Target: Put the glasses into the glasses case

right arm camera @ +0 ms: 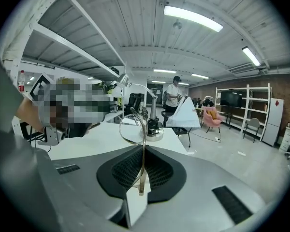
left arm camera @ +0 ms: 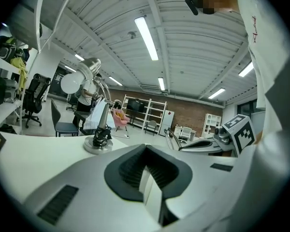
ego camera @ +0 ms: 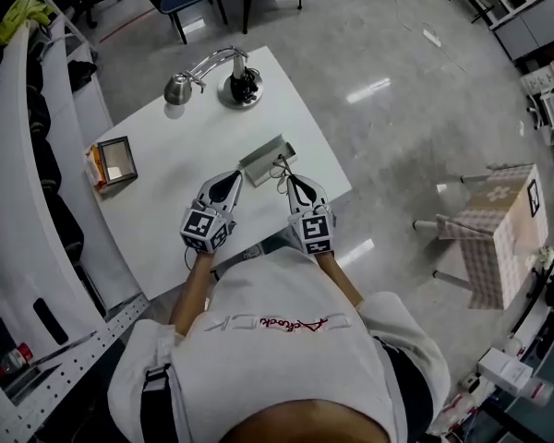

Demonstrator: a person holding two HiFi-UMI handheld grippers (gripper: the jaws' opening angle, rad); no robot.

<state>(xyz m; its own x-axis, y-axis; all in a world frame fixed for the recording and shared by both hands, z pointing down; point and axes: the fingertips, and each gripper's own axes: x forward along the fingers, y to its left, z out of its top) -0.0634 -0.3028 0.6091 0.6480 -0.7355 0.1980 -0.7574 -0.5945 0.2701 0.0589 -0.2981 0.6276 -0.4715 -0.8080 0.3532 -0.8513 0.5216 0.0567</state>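
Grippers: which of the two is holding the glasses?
The right gripper: its jaws are shut on the thin frame of the glasses. The left gripper has its jaws together with nothing between them.

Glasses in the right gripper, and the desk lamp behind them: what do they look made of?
Glasses: thin wire frame, probably metal, with a pale golden sheen; lenses clear, glass or plastic I cannot tell. Desk lamp: looks like polished chrome-finish metal, its shade and base bright with reflections.

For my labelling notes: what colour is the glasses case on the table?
Grey. The glasses case shows best in the head view.
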